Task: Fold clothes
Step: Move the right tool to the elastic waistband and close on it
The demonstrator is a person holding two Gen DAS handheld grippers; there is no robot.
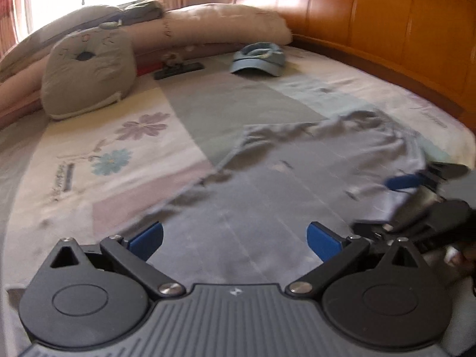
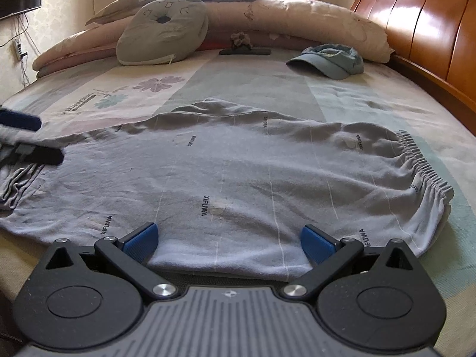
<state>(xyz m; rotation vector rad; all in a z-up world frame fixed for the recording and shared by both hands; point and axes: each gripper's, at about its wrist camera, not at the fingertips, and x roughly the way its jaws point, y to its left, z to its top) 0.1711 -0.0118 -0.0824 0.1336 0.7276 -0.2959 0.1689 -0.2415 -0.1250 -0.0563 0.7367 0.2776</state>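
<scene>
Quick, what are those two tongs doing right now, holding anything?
Left tongs: open, holding nothing, over the grey trousers.
Right tongs: open, holding nothing.

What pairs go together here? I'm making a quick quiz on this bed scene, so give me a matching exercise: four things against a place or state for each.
Things:
1. grey garment
2. blue cap
3. grey cushion
4. left gripper

Places or states:
A. leaning against the rolled quilt
B. spread out on the bed sheet
C. open, nothing between its fingers
D. lying near the wooden headboard

Pairs: 1-B, 2-D, 3-A, 4-C
</scene>
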